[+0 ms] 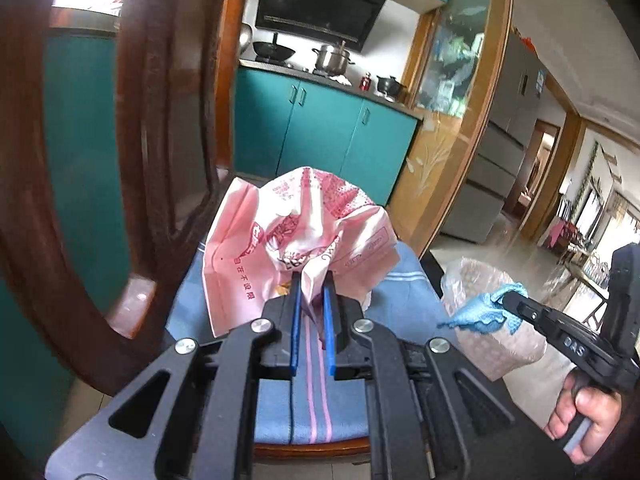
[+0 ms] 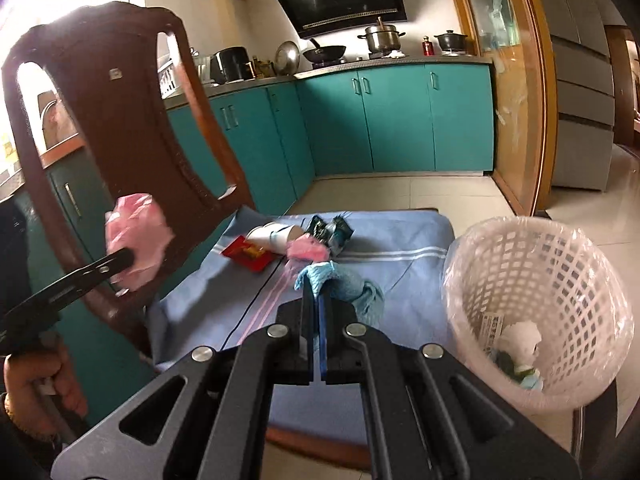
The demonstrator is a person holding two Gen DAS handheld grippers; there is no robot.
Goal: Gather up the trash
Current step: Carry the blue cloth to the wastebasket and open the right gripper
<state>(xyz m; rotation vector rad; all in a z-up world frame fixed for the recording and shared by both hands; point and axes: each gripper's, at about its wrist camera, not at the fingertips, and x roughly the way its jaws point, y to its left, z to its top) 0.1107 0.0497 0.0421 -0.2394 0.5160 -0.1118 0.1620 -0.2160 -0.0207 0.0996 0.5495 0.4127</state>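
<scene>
My left gripper is shut on a crumpled pink plastic bag and holds it above the blue cloth on the chair seat; the bag also shows in the right wrist view. My right gripper is shut on a light blue crumpled tissue, also seen in the left wrist view. More trash lies on the cloth: a white paper cup, a red wrapper, a pink scrap and a dark foil wrapper. A white lined basket stands at the right with some trash inside.
The brown wooden chair back rises at the left, close to the left gripper. Teal kitchen cabinets and a counter with pots stand behind. A wooden door frame and a grey fridge are at the right.
</scene>
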